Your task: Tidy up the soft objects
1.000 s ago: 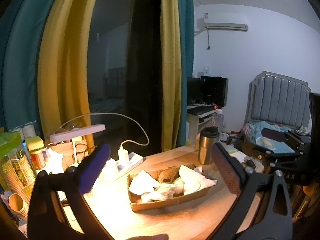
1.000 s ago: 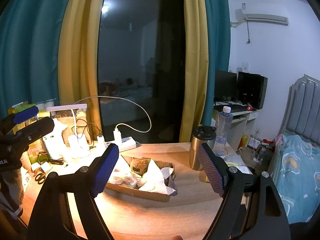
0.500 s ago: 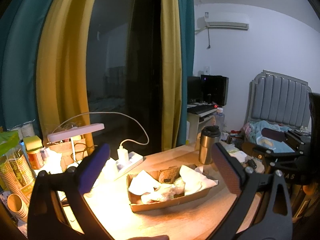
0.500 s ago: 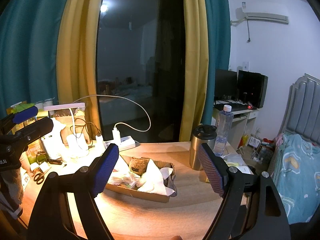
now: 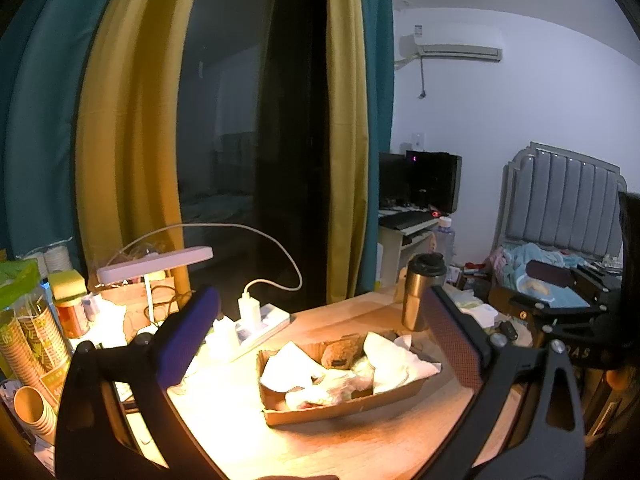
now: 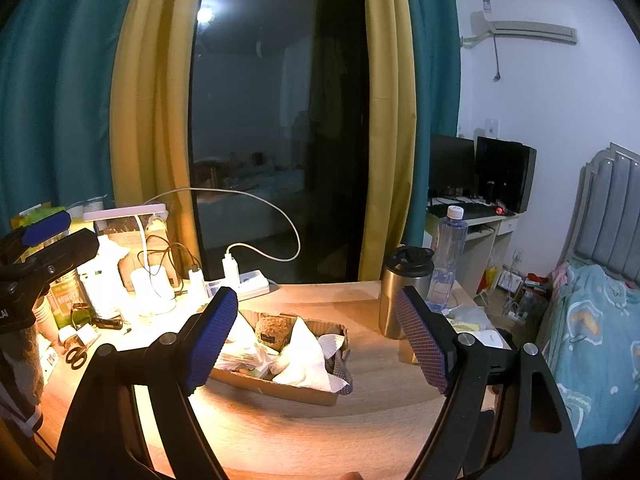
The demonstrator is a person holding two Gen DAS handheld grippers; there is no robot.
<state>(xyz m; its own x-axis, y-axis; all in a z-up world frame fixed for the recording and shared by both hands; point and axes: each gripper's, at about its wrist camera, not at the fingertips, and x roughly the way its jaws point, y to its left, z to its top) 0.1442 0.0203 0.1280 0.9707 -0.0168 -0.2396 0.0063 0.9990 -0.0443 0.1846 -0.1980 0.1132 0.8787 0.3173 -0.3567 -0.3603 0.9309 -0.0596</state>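
Both hand-held grippers, left (image 5: 320, 334) and right (image 6: 316, 338), hover spread and empty over the shallow brown cardboard tray (image 6: 280, 386). White crumpled tissues (image 6: 304, 360) and a brown plush lump (image 6: 274, 330) sit inside it, likely gathered there.

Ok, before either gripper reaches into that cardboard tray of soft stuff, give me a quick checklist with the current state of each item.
1. Left gripper open and empty: ok, fingers spread wide, nothing between them.
2. Right gripper open and empty: ok, same.
3. Cardboard tray reachable: ok, it lies flat on the wooden table, ahead of both grippers.
4. Soft items in the tray: ok, white cloths and a brown plush piece lie piled in the tray.
5. Clearance around the tray: ok, the steel tumbler and the power strip stand apart from it.
6. What lies under the pile: cannot tell, the cloths cover it.
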